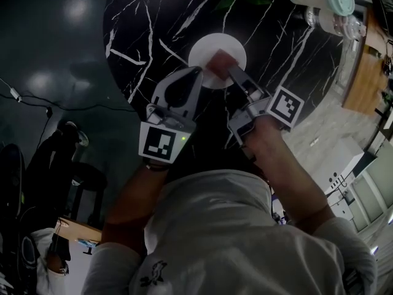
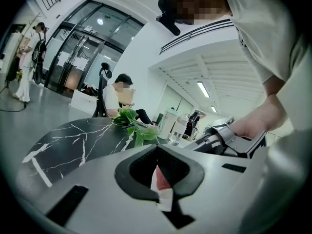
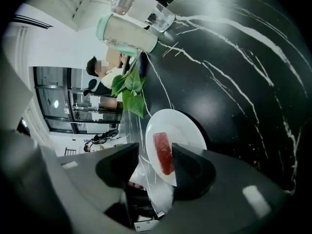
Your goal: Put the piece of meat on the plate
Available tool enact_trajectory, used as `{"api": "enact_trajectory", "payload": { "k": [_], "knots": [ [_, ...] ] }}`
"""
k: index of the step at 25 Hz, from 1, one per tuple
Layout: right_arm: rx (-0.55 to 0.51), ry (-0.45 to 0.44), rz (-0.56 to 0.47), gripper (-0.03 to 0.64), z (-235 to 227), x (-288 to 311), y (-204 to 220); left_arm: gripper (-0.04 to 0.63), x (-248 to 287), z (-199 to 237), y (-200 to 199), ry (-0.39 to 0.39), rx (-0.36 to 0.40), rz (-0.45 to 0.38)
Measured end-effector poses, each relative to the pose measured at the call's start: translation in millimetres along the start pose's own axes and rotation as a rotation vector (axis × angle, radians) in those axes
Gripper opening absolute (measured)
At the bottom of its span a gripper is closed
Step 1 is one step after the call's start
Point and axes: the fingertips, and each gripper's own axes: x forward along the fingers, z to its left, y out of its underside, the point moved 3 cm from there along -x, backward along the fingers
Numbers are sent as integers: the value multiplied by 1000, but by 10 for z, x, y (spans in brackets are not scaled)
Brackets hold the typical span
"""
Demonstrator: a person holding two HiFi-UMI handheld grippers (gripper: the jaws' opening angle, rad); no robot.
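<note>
Piece of meat lies on the white plate, right gripper parted, not pinching it (placing looks done), left gripper closed, empty; next, lift the right gripper clear.

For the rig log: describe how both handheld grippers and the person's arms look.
Both the left gripper and right gripper are light grey plastic with dark pads. Each carries a cube of black-and-white square markers; the left one shows a small green light. The person wears a white short-sleeved shirt.

Head view looks steeply down; both low gripper views share the table.
</note>
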Motion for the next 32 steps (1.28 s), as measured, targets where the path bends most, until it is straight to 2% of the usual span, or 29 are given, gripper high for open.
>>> {"api": "enact_trajectory", "payload": {
  "k": [6,10,15,20,23,28,30,32],
  "knots": [
    [-1,-13,-38,178,10,-184,-64,6,-87,-44,-117,15,17,-17],
    [-1,-59,-67,178,166,-263,-11,6,-188,-111,-228,37,44,-27],
    [6,-126,-93,178,457,-467,157,6,-374,-297,-489,65,39,-42],
    [-10,-206,-129,176,780,-773,243,6,-548,-567,-778,118,84,-48],
    [-70,-261,-169,124,981,-996,254,6,-647,-674,-944,139,91,-45],
    [-164,-397,-253,33,1494,-1356,336,6,-819,-769,-1375,195,202,-120],
    [-168,-457,-268,2,1655,-1571,413,6,-910,-926,-1527,228,199,-145],
    [-194,-513,-274,2,1847,-1796,528,6,-1052,-1127,-1691,267,185,-163]
  ]
}}
